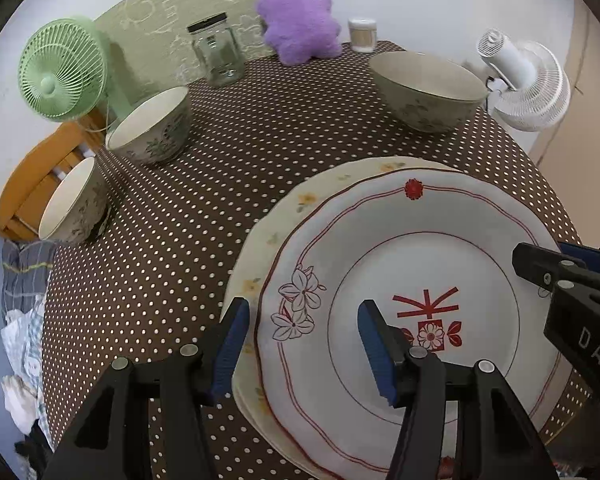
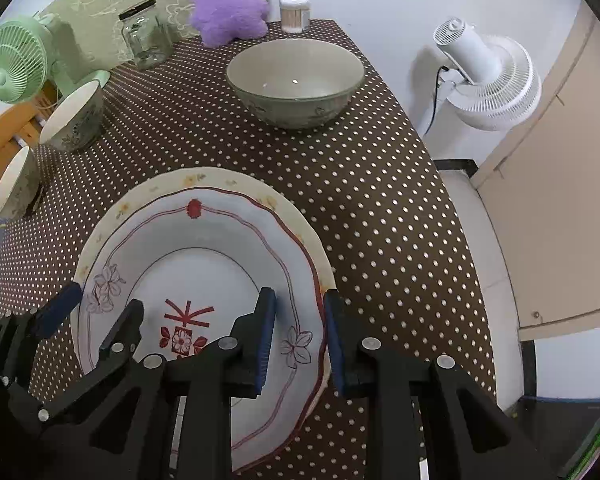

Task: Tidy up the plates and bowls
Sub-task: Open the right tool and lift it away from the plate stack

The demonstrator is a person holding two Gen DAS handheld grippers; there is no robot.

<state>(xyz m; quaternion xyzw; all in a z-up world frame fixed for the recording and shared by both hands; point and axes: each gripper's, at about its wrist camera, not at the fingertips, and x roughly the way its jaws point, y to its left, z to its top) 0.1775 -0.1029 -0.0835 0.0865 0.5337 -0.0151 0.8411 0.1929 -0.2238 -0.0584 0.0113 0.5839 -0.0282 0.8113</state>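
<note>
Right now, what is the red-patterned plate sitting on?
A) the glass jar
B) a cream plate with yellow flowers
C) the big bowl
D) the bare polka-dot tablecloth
B: the red-patterned plate lies on top of the cream plate with yellow flowers, whose rim shows around its far edge.

Dotted table [image 1: 260, 152]: bowls, plates, jar.
</note>
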